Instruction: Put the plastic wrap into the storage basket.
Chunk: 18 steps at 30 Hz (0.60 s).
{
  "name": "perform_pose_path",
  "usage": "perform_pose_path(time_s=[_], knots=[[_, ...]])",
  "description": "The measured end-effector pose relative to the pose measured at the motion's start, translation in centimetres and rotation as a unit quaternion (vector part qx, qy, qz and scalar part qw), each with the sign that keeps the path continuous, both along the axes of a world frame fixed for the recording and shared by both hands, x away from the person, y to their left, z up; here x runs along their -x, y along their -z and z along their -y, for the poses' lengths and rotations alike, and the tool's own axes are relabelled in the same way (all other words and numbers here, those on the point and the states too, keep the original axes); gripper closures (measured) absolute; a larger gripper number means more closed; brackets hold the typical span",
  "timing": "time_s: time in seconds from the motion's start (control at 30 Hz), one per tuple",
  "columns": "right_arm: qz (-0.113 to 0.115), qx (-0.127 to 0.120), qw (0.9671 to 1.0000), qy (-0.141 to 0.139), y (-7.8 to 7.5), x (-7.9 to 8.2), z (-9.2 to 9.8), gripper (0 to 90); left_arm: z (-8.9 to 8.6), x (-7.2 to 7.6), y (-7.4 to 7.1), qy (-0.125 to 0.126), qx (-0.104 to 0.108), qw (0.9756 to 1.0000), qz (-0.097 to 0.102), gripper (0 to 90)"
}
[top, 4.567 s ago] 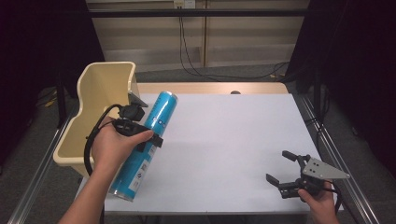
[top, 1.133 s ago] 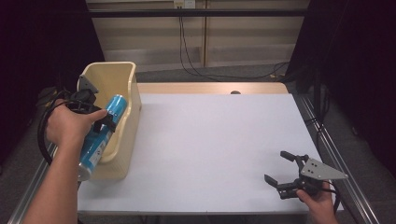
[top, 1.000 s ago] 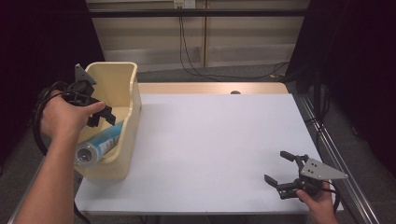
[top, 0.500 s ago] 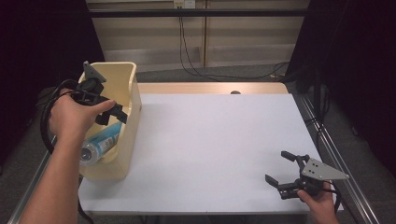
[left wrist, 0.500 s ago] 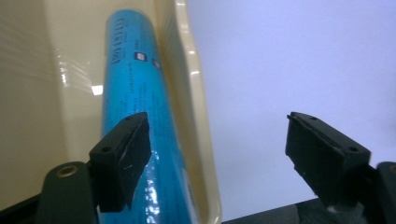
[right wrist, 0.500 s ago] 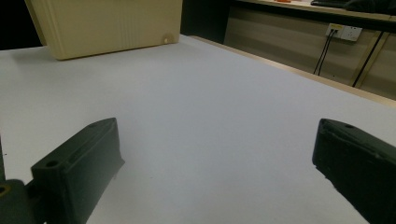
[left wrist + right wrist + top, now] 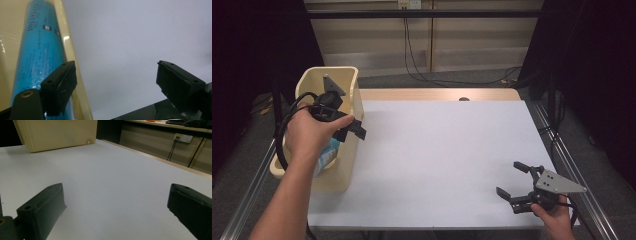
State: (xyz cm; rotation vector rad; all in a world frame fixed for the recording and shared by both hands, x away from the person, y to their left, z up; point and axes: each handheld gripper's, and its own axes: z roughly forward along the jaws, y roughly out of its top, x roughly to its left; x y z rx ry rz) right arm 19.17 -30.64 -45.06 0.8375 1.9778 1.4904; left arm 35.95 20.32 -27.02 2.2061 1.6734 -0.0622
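Observation:
A blue tube (image 7: 328, 152) lies lengthwise inside the cream bin (image 7: 348, 172) at the table's left edge. In the left gripper view the blue tube (image 7: 40, 50) runs along the bin's wall (image 7: 68, 47). My left gripper (image 7: 352, 132) hovers over the bin's right wall, free of the tube. Its jaws have just been opening, and the left gripper (image 7: 117, 85) holds nothing; the bin's rim passes close by one jaw. My right gripper (image 7: 517, 186) rests open near the table's front right corner, and the right gripper (image 7: 115, 207) has bare table between its jaws.
The white table top (image 7: 437, 150) stretches between the two hands. The cream bin (image 7: 57, 132) stands far across the table in the right gripper view. Cables hang from a wall socket (image 7: 412, 5) behind the table. A metal rail (image 7: 572, 160) runs along the right side.
The blue tube went from my left gripper into the bin and lies there. The left gripper opened and moved right, over the bin's right wall. The right gripper stayed put.

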Motion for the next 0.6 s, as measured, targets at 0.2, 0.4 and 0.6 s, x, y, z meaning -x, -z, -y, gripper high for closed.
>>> perform_pose_path(time_s=[0.2,0.4,0.6], knots=[[-0.001,0.000,1.0000,-0.003,0.0,0.0,-0.1,0.8,1.2,0.2,0.3,0.016,0.005,0.9999,0.003,15.4],[0.000,0.000,1.0000,-0.003,0.0,0.1,-0.1,0.8,2.4,0.3,0.9,0.032,0.011,0.9994,0.001,15.1],[0.001,0.001,1.0000,-0.002,-0.1,0.1,-0.1,0.8,3.4,0.5,1.9,0.042,0.012,0.9991,0.000,14.1]])
